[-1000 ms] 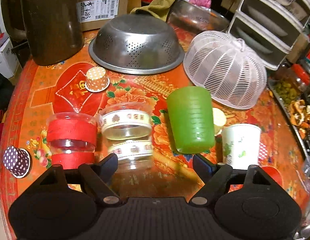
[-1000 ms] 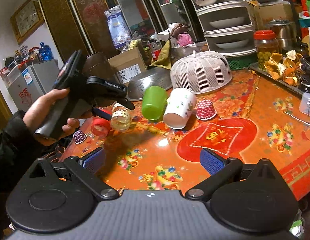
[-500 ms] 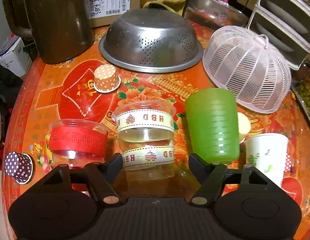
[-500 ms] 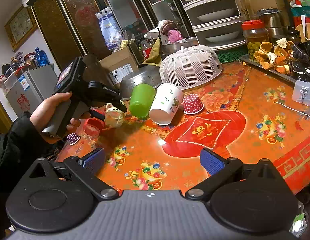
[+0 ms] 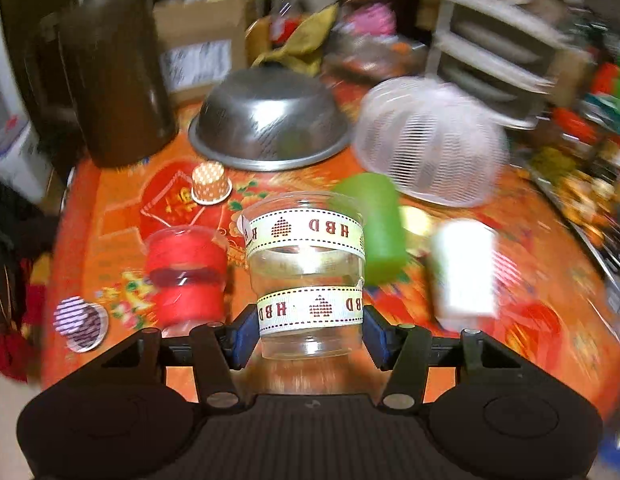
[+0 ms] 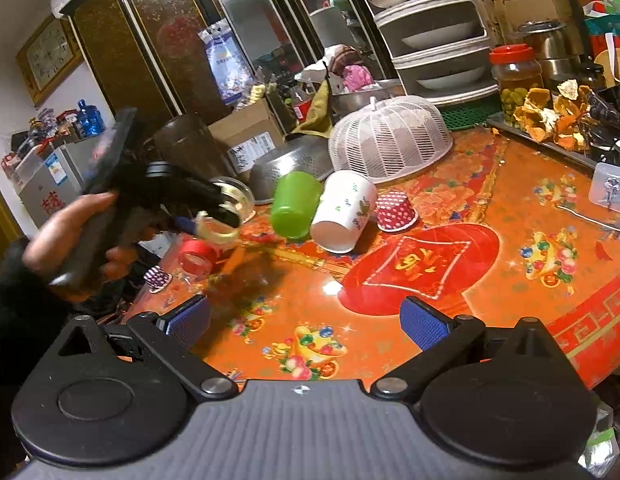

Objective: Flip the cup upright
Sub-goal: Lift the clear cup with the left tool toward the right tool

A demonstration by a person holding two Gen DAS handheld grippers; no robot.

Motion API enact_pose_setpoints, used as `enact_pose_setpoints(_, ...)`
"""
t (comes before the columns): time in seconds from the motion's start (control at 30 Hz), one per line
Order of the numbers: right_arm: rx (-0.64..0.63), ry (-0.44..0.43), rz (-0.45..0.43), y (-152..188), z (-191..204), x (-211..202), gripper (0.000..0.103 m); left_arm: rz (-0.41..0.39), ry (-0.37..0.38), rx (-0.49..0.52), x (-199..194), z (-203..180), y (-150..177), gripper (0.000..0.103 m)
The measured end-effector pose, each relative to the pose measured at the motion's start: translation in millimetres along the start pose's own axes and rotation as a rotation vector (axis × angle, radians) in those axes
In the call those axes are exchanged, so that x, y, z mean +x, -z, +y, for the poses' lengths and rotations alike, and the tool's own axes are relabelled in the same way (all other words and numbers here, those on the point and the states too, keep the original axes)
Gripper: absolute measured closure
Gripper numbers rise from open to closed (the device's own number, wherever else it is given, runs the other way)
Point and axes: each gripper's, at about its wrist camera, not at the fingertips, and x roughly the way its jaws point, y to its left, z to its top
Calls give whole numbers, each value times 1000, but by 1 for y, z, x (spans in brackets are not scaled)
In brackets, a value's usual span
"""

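Note:
A clear plastic cup with two "HBD" ribbon bands [image 5: 305,276] sits between my left gripper's [image 5: 307,336] blue pads, which are shut on its lower band. The view is blurred by motion. In the right wrist view the same cup [image 6: 225,212] is off the table in the left gripper [image 6: 213,208], tilted on its side. A clear cup with red bands [image 5: 183,276] lies beside it on the table. A green cup [image 6: 295,204] and a white paper cup [image 6: 344,210] lie on their sides. My right gripper [image 6: 305,320] is open and empty above the table's near part.
An upturned steel colander [image 5: 269,120], a white mesh food cover [image 5: 428,140] and a dark brown jug [image 5: 113,76] stand at the back. Small paper baking cups [image 5: 209,184] [image 6: 396,210] lie about. A tiered dish rack [image 6: 434,40] and a jar [image 6: 516,80] stand at right.
My left gripper closed in on the HBD cup, shut on it and lifted it off the table, tilting it. The right gripper stayed open and shifted only slightly.

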Motion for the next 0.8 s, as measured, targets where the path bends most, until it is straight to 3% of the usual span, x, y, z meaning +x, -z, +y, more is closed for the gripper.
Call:
enact_pose_setpoints(0.17,4,3,19,7,4,0,1,-66,56,58,-82,3,77,45)
enact_pose_setpoints(0.37,-1,-10,75,20,16,9,1,-3,204,-83,-90,11,152,45)
enact_pose_setpoints(0.47,-6,-4,100,22,23,14,1,30,245,-144,-71,11,164,45)
enact_pose_setpoints(0.63,3,1,131,19,33,18,1,58,250,-139,-48,1,172,45)
enact_pose_setpoints(0.8,86,-63,248,15,40,39,1,91,309,-157,-37,3,183,45)
